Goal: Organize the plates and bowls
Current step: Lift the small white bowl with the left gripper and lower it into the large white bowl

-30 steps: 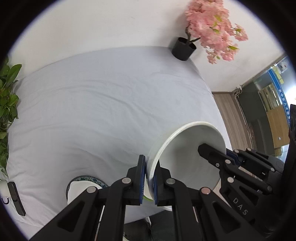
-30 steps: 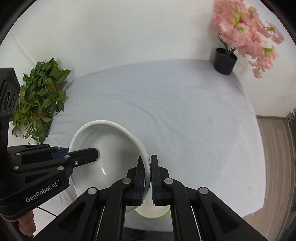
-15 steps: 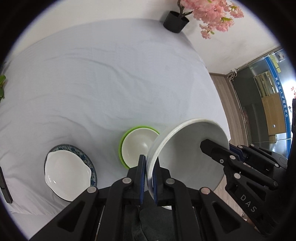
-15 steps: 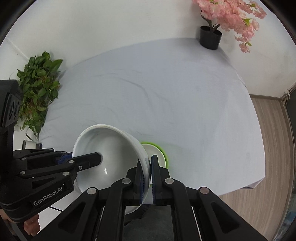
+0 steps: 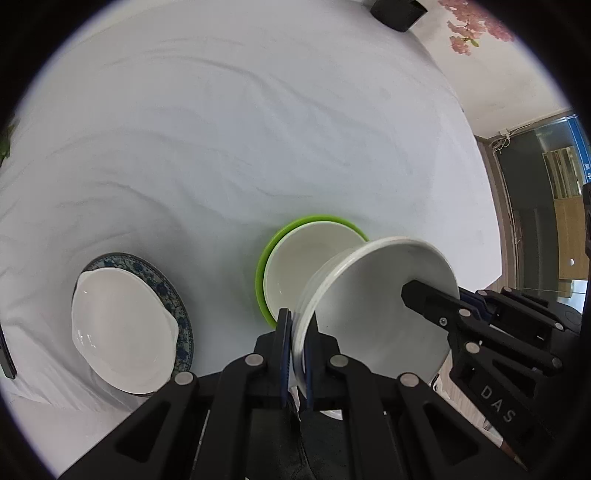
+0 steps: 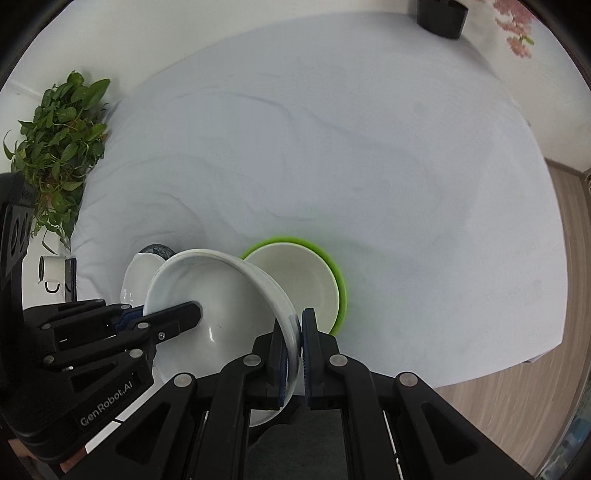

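Note:
Both grippers hold one large white bowl by opposite sides of its rim, above the table's near edge. My left gripper is shut on its left rim. My right gripper is shut on its right rim; the bowl also shows in the right wrist view. Just beyond it a cream bowl sits inside a green bowl on the table. To the left a white dish lies on a blue patterned plate.
The table is covered by a wrinkled white cloth. A leafy green plant stands at the left edge, a black pot with pink flowers at the far right corner. A white mug and a dark phone lie at the left. Wooden floor lies to the right.
Both grippers have moved with the large bowl and tilted downward. The green and cream bowls and the dish on the blue plate have come into fuller view below.

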